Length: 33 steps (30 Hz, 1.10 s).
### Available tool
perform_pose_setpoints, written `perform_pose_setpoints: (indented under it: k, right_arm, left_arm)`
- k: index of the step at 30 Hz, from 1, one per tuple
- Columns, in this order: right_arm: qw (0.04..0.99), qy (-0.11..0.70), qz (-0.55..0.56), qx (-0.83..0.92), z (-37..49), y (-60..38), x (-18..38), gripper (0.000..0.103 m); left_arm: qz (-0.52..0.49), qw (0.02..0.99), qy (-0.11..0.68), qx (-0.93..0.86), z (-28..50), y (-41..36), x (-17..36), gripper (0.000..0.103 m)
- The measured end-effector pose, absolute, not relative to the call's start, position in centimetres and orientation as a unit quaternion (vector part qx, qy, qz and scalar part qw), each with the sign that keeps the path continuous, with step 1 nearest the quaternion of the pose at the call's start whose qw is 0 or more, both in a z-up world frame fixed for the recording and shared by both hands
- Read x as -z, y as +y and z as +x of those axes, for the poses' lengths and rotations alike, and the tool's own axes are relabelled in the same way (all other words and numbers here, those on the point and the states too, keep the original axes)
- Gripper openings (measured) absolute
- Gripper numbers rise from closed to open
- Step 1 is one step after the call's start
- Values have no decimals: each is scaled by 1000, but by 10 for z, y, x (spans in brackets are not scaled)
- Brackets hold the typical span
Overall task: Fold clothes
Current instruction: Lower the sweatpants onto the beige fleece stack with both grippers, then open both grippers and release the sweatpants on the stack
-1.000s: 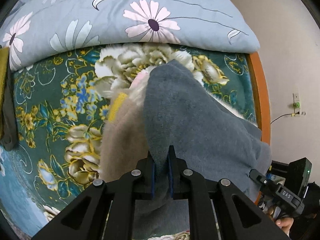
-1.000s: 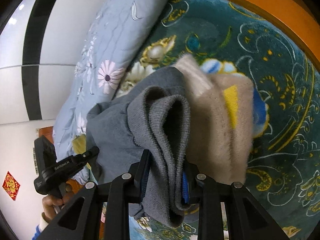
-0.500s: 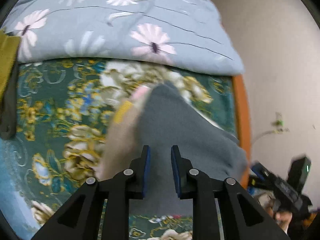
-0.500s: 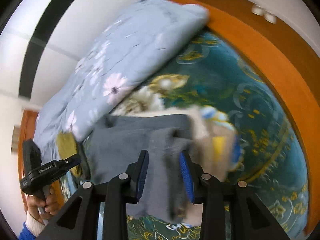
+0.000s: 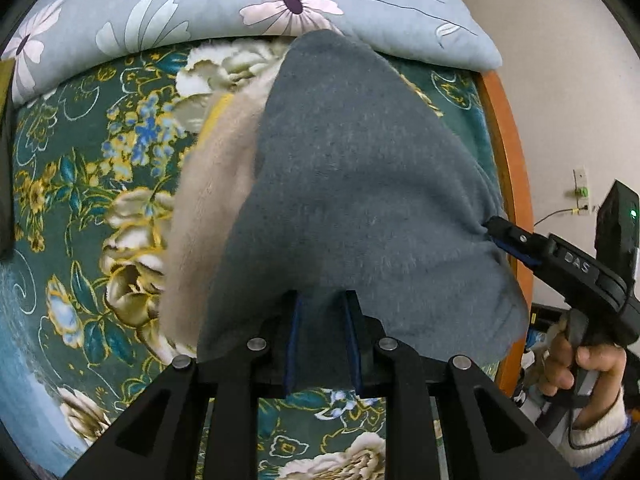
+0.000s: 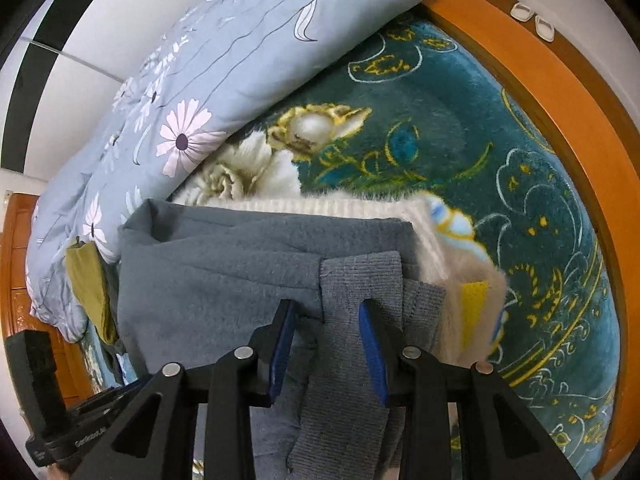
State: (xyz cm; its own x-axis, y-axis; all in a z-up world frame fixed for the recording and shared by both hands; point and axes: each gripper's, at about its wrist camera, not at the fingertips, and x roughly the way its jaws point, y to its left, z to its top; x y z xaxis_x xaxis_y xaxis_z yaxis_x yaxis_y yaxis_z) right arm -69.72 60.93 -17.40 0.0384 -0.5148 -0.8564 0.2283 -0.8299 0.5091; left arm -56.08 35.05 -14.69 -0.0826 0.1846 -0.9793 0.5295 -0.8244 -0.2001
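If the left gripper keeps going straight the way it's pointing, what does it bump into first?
Probably the grey garment. It already lies between the open fingers of the left gripper and stretches ahead. Beyond it sits the blue flowered pillow, though depth is hard to judge in this fisheye view.

A grey-blue sweatshirt point(image 5: 360, 184) lies over a beige sweater point(image 5: 212, 208). The blanket point(image 6: 460, 128) is teal with cream and gold flowers; the quilt point(image 5: 208, 4) pale blue with daisies.
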Motion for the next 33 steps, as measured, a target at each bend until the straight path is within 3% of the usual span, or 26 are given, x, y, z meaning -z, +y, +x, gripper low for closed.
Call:
perform_pose_setpoints:
  k: [8, 13, 18, 22, 28, 31, 33]
  right_arm:
    - [331, -80, 616, 710, -631, 630, 120, 38]
    - [318, -50, 628, 708, -598, 630, 142, 38]
    - [241, -104, 643, 720, -598, 618, 169, 38]
    - [224, -95, 661, 710, -608, 612, 185, 38]
    - [211, -114, 673, 699, -607, 615, 179, 38]
    - [221, -131, 645, 719, -588, 623, 150, 38]
    - [224, -134, 639, 724, -570, 629, 140, 38]
  left_arm:
    - [644, 93, 236, 722, -538, 371, 117, 27]
    - [669, 86, 198, 711, -535, 383, 136, 28]
    - [683, 114, 215, 689, -543, 377, 163, 28]
    - [699, 122, 208, 673, -551, 378, 176, 28]
    - [681, 130, 205, 691, -540, 386, 149, 29]
    - [668, 132, 215, 700, -520, 393, 134, 40]
    - [664, 134, 217, 703, -506, 399, 128, 41]
